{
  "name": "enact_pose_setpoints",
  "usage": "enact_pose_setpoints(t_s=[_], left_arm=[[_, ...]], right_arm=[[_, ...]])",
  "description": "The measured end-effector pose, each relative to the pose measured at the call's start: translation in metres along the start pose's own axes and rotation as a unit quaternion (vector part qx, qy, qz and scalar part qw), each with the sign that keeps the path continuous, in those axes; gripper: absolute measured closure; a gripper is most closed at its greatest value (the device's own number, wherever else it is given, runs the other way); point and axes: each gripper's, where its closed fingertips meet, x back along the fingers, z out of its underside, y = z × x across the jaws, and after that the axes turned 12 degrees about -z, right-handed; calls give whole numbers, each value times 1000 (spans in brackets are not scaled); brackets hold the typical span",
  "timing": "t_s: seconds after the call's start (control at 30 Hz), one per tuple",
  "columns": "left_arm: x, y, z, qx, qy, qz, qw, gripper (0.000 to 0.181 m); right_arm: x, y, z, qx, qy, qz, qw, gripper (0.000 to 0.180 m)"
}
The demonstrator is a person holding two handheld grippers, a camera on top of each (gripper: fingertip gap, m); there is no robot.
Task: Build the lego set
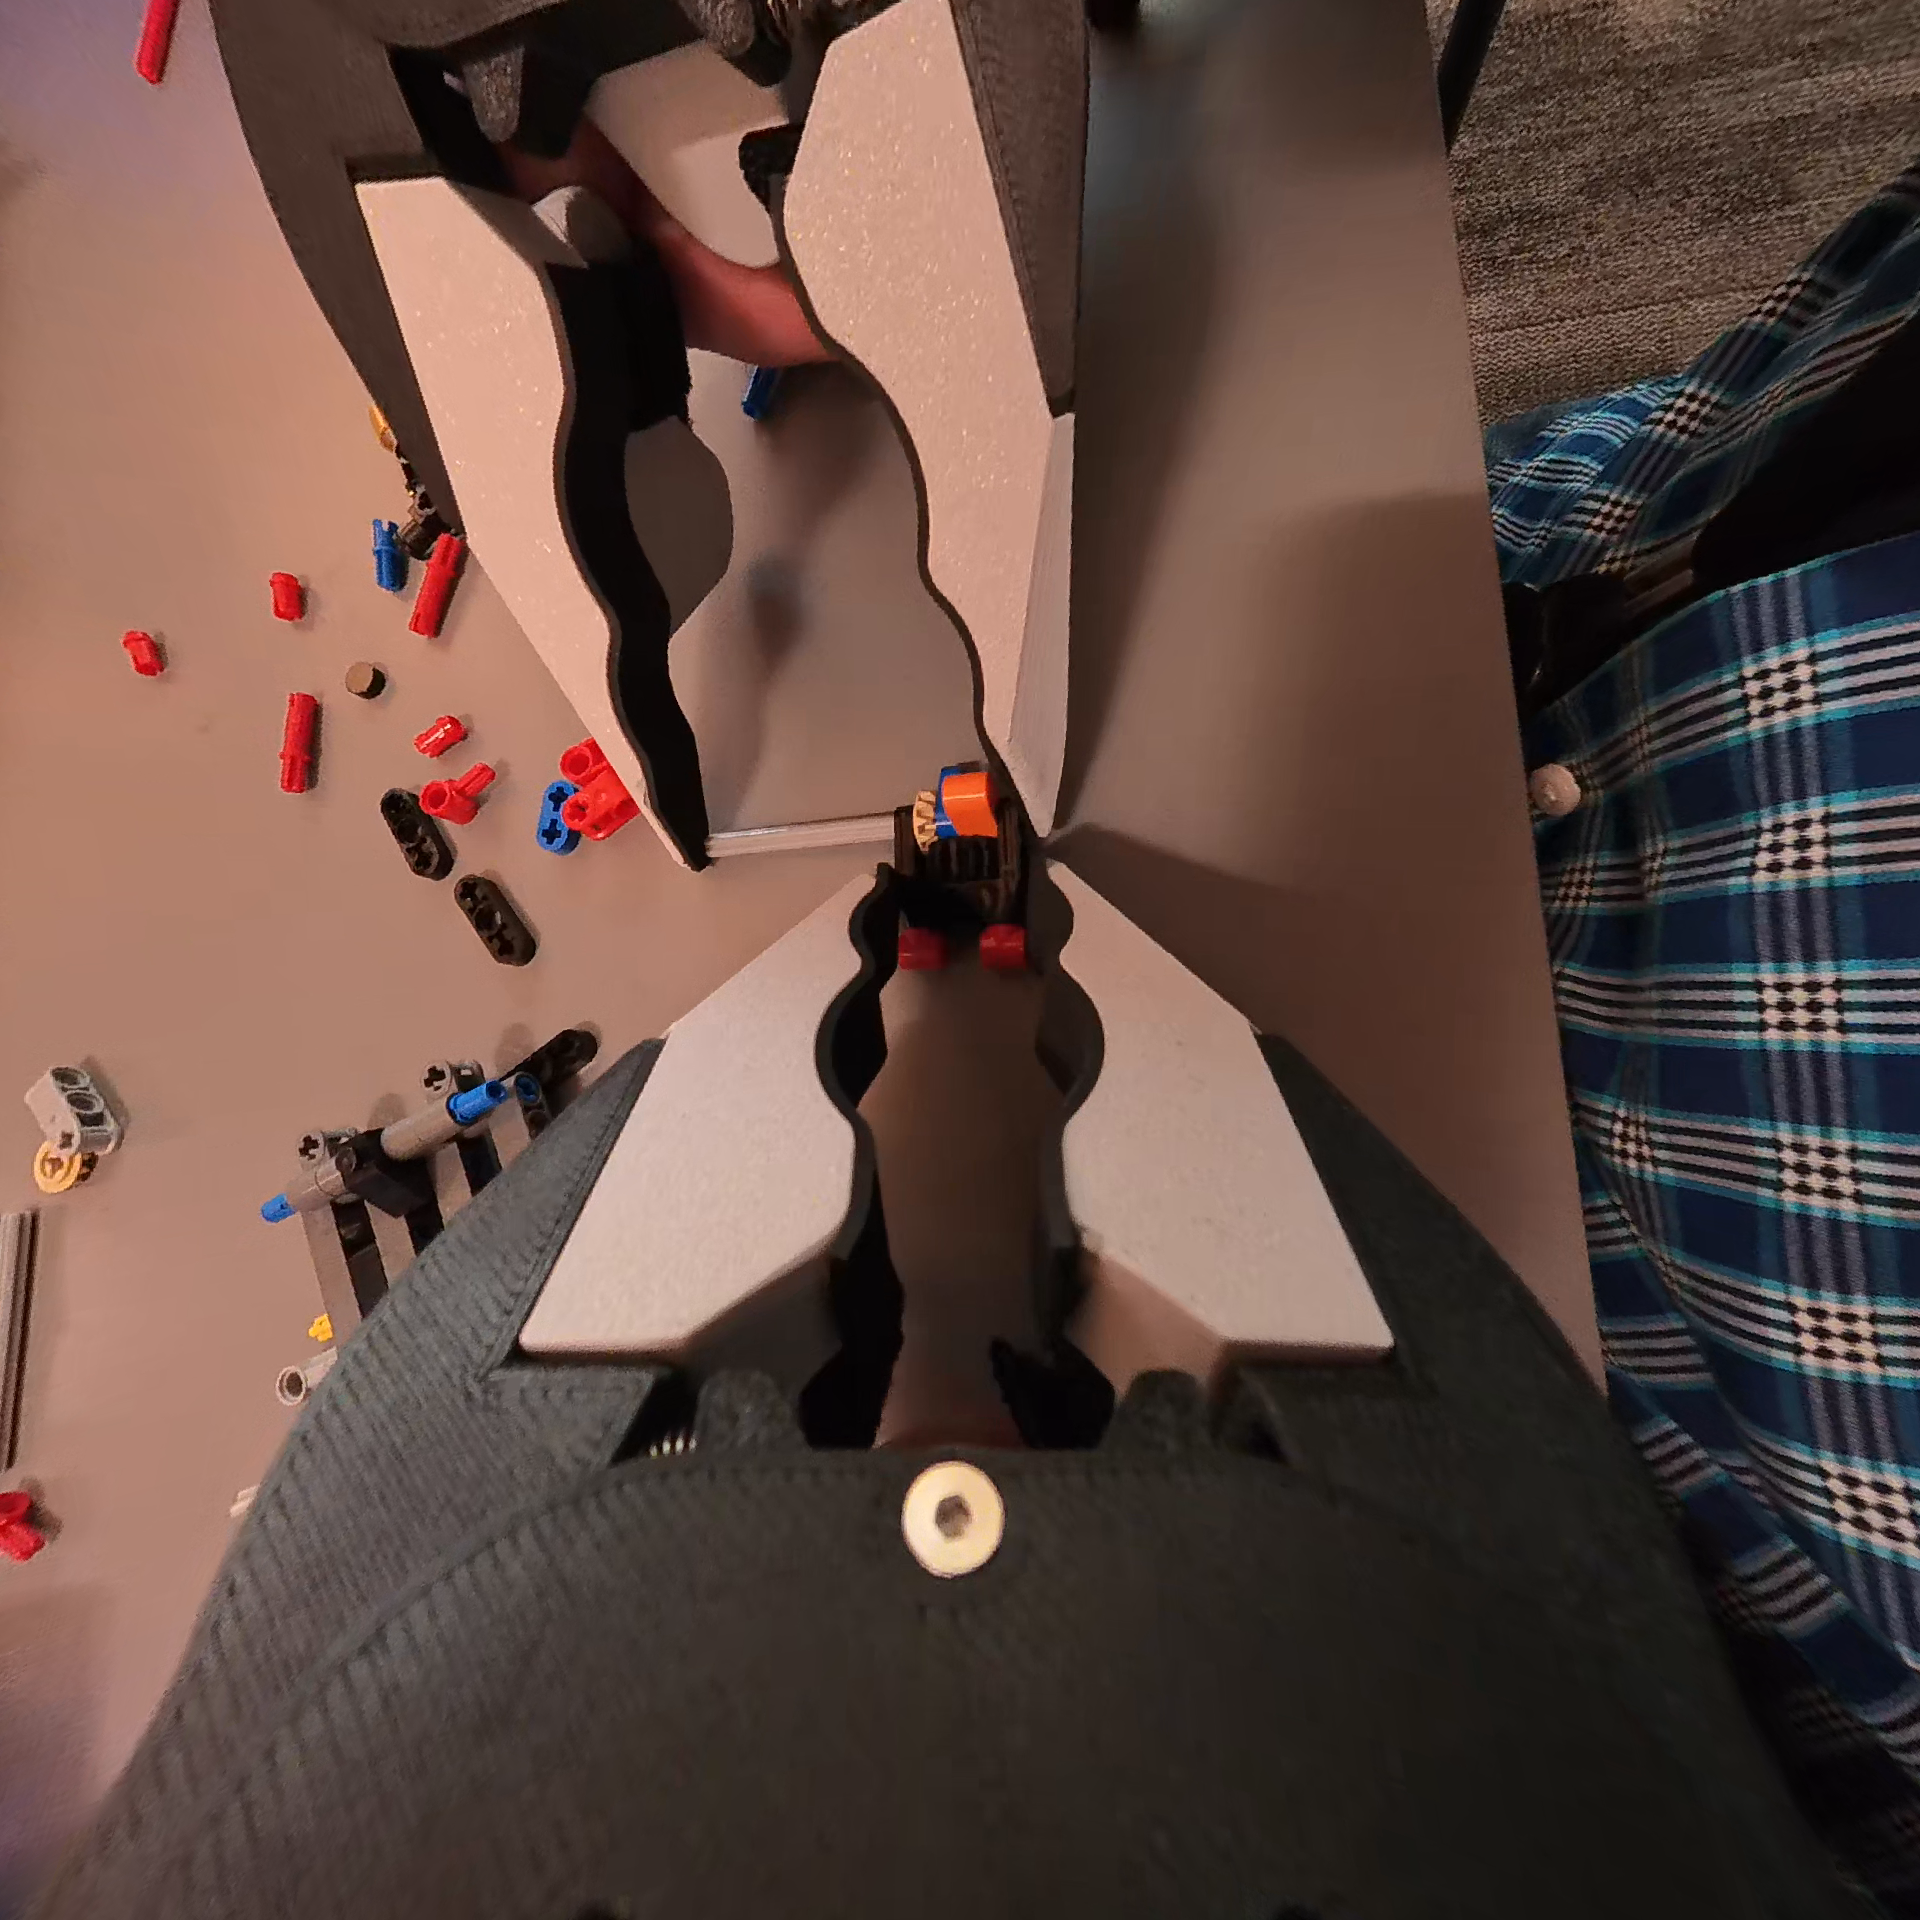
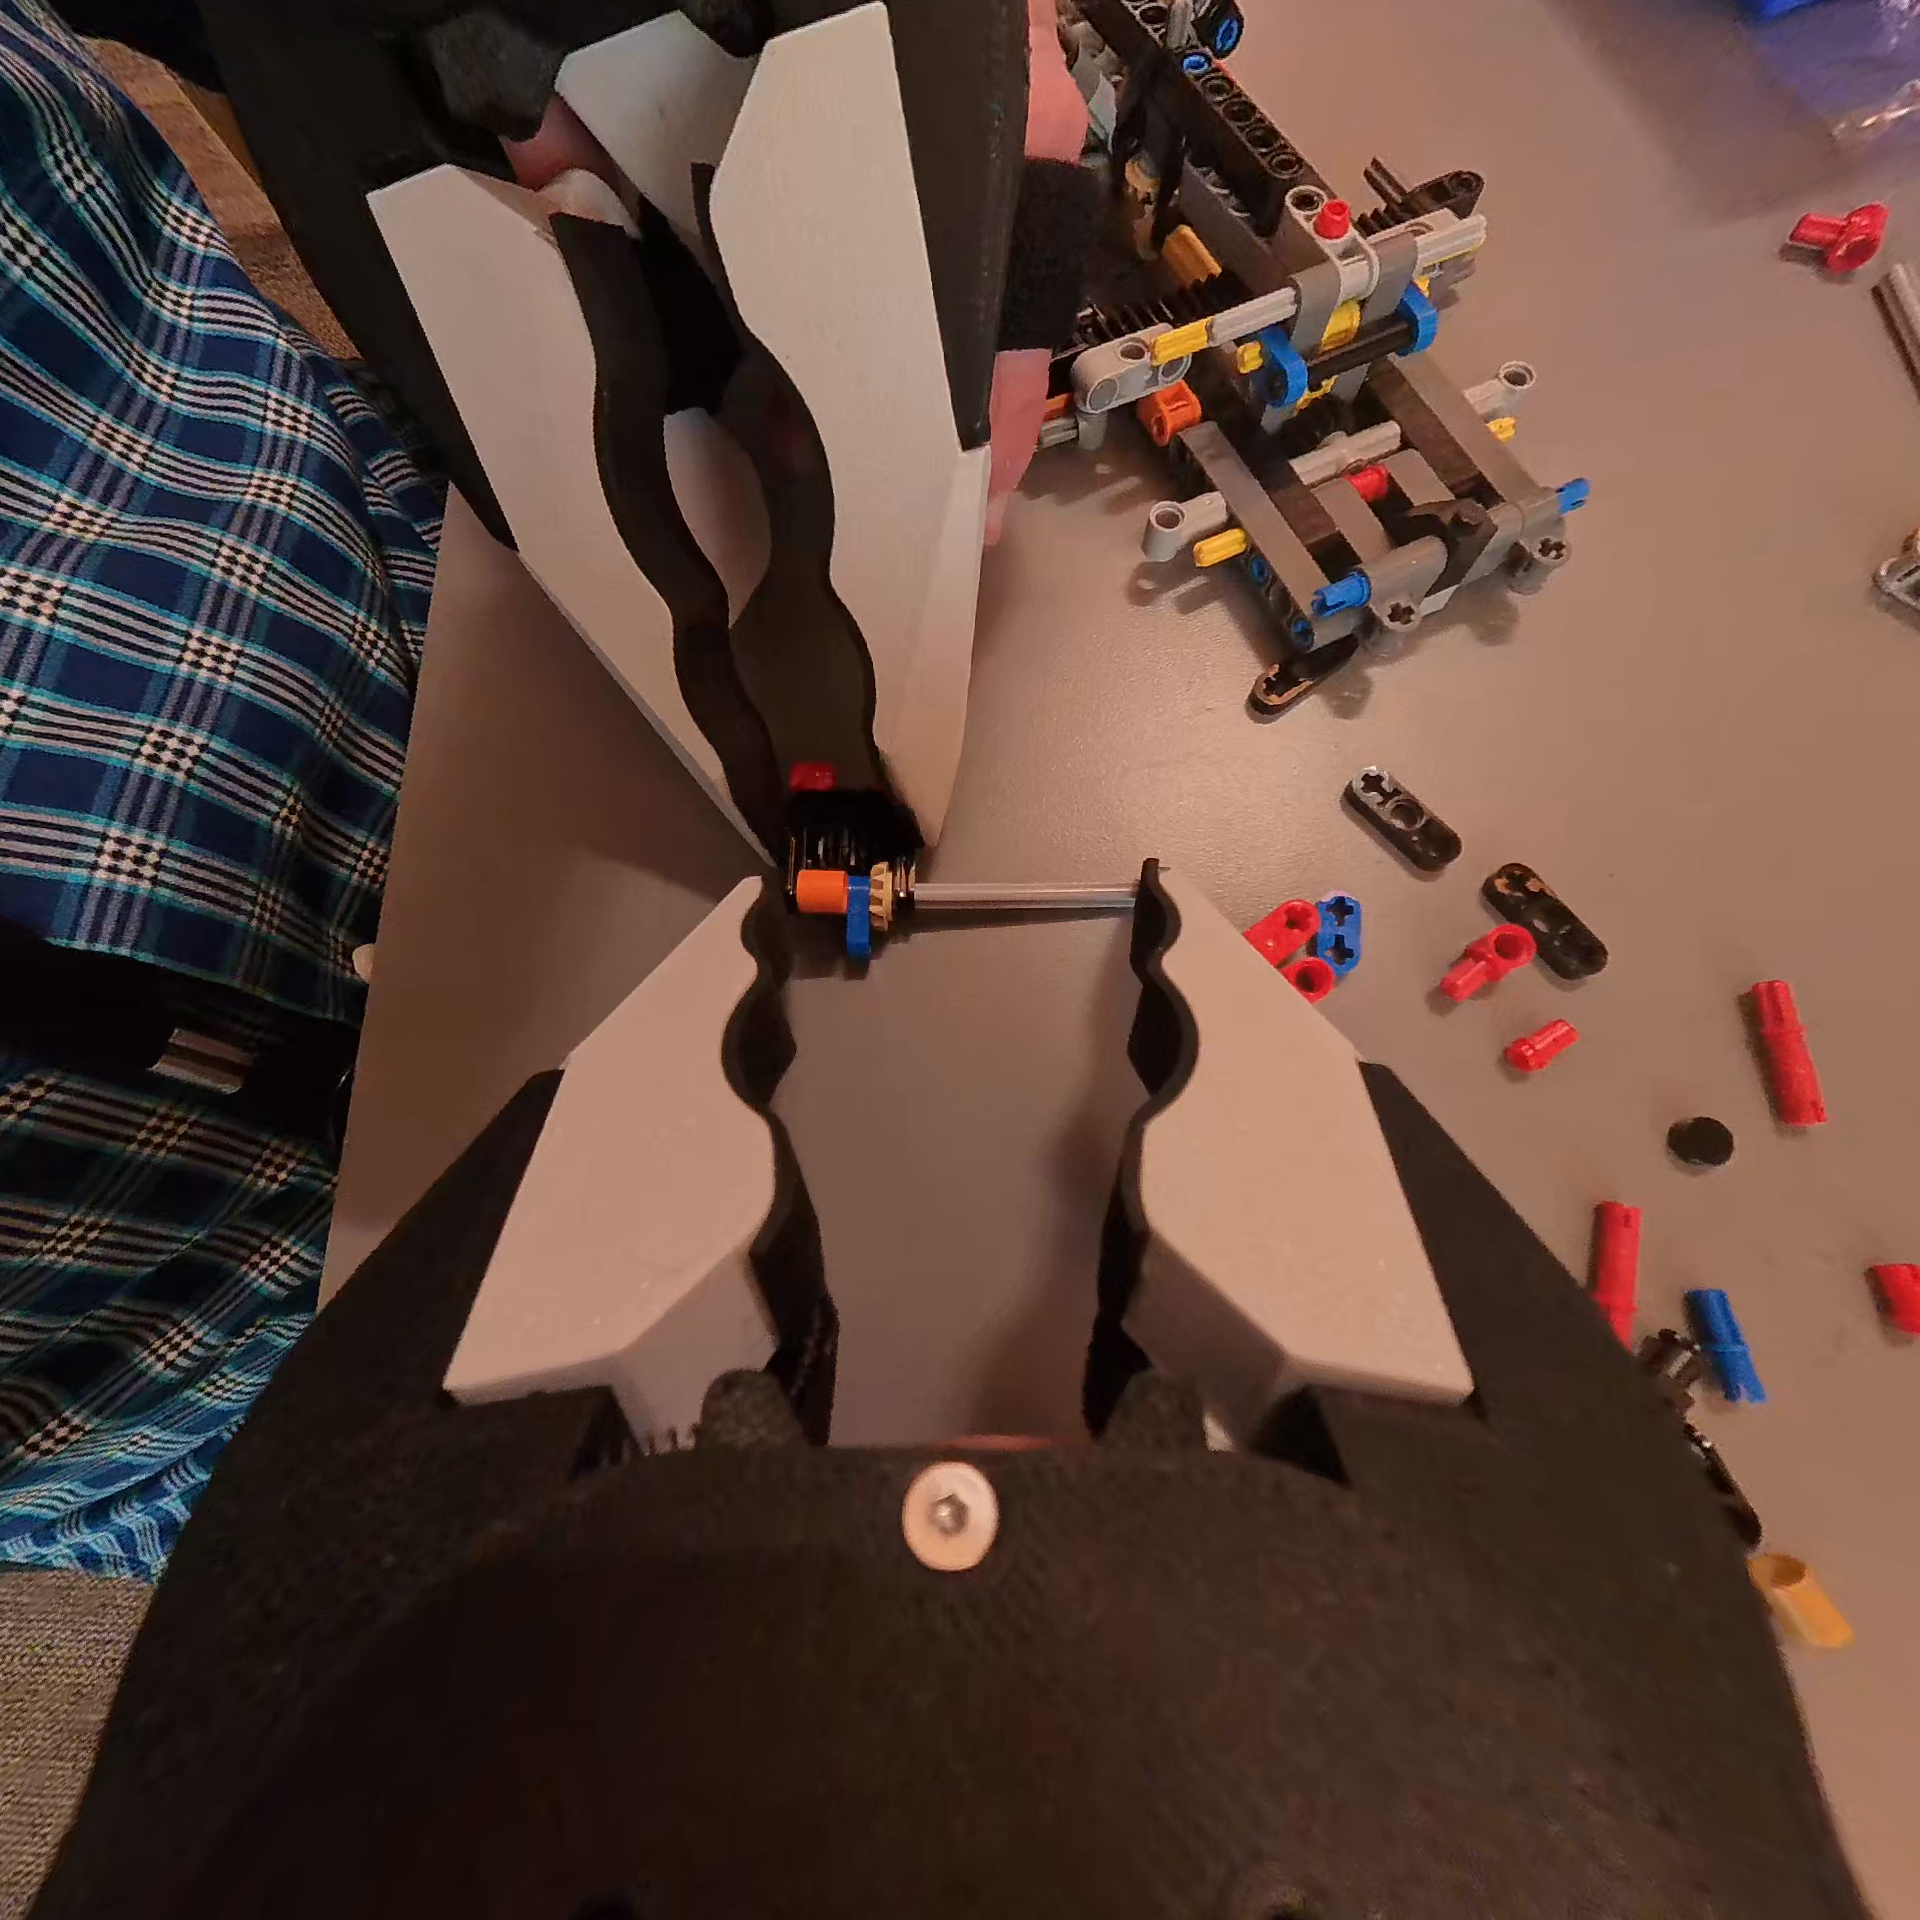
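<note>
My left gripper [image 1: 958, 914] is shut on a small black lego assembly [image 1: 961, 868] with two red pins, an orange piece, a blue piece and a tan gear. A thin grey axle [image 2: 1023, 896] sticks out of its gear side. My right gripper [image 2: 956, 894] has its jaws set wide. One fingertip [image 2: 1151, 894] touches the free end of the axle. The other fingertip [image 2: 764, 914] touches the orange end of the assembly [image 2: 847, 868]. The axle [image 1: 800, 834] also shows in the left wrist view, between the right gripper's tips [image 1: 862, 831]. The left gripper [image 2: 847, 831] comes down from above in the right wrist view.
A large part-built lego chassis [image 2: 1340, 416] stands on the grey table [image 2: 1039, 707] at the far right. Loose red pins [image 2: 1782, 1049], blue pins [image 2: 1725, 1345] and short black beams [image 2: 1543, 920] lie to the right. A person in a plaid shirt [image 2: 187, 623] is at the table edge. Both grippers' tips are close together, under 4 cm apart.
</note>
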Motion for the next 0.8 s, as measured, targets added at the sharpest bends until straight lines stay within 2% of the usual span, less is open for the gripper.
enact_pose_setpoints(t_s=[0.37,0.6,0.8], left_arm=[[0,0,0,7,-1,-9,1000,157],[0,-2,-1,5,-2,-12,1000,157],[1,-4,-1,2,-5,-6,1000,157]], right_arm=[[0,1,0,-2,-1,7,1000,116],[-2,5,0,1,-1,-7,1000,109],[1,4,1,7,1,-18,1000,115]])
